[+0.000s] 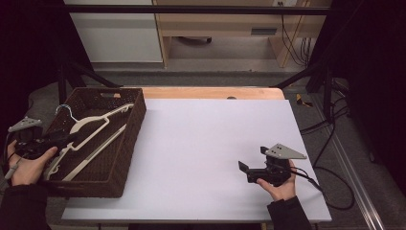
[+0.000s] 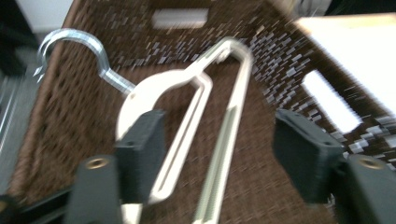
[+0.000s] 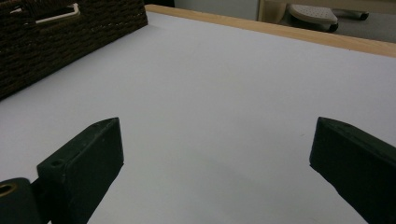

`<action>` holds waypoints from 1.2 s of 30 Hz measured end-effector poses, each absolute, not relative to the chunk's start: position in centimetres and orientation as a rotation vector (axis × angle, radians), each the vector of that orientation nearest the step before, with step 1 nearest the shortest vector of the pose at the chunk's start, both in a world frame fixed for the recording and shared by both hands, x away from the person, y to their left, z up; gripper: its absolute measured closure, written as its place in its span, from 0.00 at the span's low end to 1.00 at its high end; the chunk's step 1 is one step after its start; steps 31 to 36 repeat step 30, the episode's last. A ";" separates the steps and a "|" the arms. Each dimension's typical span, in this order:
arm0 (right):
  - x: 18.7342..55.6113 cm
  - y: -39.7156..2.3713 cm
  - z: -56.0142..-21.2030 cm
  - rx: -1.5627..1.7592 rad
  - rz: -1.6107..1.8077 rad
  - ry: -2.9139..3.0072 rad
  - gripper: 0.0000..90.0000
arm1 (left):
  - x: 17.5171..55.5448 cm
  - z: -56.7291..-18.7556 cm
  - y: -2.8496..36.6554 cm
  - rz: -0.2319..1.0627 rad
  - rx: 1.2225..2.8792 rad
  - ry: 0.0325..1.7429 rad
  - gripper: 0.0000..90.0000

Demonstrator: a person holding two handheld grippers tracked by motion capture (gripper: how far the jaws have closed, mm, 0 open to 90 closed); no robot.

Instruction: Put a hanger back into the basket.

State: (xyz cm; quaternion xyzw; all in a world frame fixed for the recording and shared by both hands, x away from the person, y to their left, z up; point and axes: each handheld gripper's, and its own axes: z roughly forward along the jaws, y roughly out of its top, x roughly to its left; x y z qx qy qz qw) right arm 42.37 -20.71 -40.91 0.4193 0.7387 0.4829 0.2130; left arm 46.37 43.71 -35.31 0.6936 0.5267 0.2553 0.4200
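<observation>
In the high view, the cream plastic coat hanger (image 1: 91, 139) with a metal hook lies in the dark brown woven wicker basket (image 1: 129, 143) at nine o'clock, the left gripper (image 1: 67, 140) at its neck. In the left gripper view its jaws stand apart, pressing on nothing, the hanger's neck at eleven o'clock. In the right gripper view, the right gripper (image 3: 215, 163) gapes wide over the white table top (image 3: 224, 93), basket at eleven o'clock.

The left gripper (image 1: 67, 139) is held level at the near left, jaws standing apart; the right gripper (image 1: 247, 168) sits low at the near right, jaws wide.
</observation>
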 end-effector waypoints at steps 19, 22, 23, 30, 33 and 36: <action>41.9 -21.5 -40.4 1.119 1.407 1.998 0.03 | 41.1 -35.7 31.4 0.638 1.712 0.929 0.04; 41.7 -21.8 -40.3 1.112 1.423 1.990 0.03 | 40.6 -36.6 30.1 0.651 1.740 0.895 0.03; 41.7 -21.9 -40.2 1.100 1.424 1.991 0.03 | 40.4 -37.2 29.7 0.620 1.744 0.886 0.03; 41.4 -22.4 -39.9 1.100 1.441 1.974 0.03 | 40.1 -38.2 29.4 0.659 1.763 0.902 0.03; 41.4 -22.4 -39.9 1.100 1.441 1.974 0.03 | 40.1 -38.2 29.4 0.659 1.763 0.902 0.03; 41.4 -22.4 -39.9 1.100 1.441 1.974 0.03 | 40.1 -38.2 29.4 0.659 1.763 0.902 0.03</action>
